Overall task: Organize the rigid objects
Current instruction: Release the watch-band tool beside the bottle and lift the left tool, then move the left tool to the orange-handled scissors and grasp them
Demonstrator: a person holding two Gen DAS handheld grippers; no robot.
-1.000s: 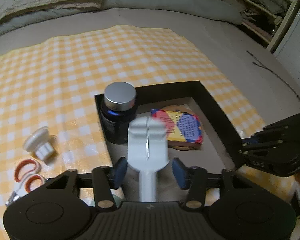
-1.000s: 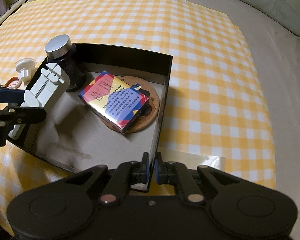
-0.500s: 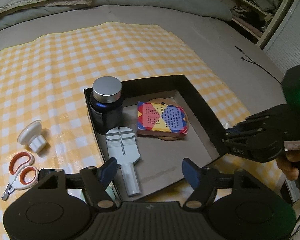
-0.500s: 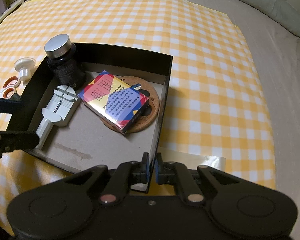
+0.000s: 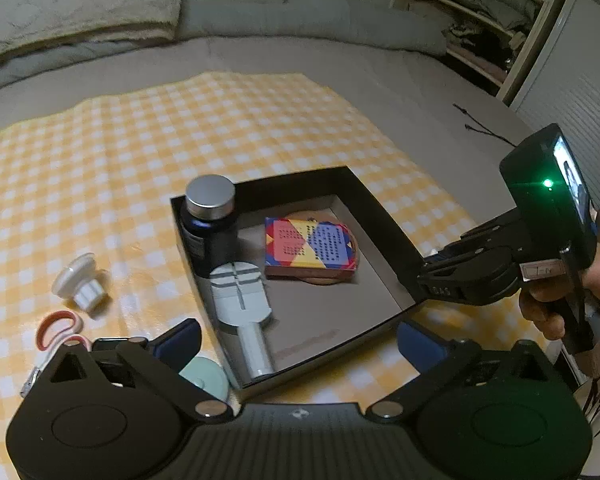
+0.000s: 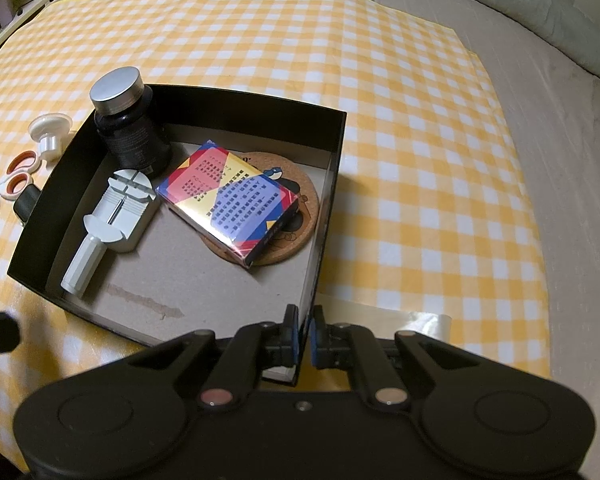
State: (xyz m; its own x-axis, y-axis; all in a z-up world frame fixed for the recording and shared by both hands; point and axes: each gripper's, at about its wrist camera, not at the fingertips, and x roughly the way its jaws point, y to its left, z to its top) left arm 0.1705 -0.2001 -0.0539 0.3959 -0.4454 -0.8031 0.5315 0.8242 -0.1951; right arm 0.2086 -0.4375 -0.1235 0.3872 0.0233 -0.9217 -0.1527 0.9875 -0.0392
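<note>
Your right gripper (image 6: 305,334) pinches the black cardboard box (image 6: 336,168) wall at 6 o'clock. Your left gripper (image 5: 298,344) is spread wide, empty. Inside the box: ridged white plastic tool (image 6: 112,216) at 9, glossy card pack (image 6: 228,200) on round cork coaster (image 6: 304,204), metal-capped jar (image 6: 126,124) at 11.

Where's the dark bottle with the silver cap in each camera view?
Left wrist: bottle stands left of centre, in the box's far left corner.
Right wrist: bottle is upper left, in the box's far left corner.
Shared landmark: the colourful card box beside it.
</note>
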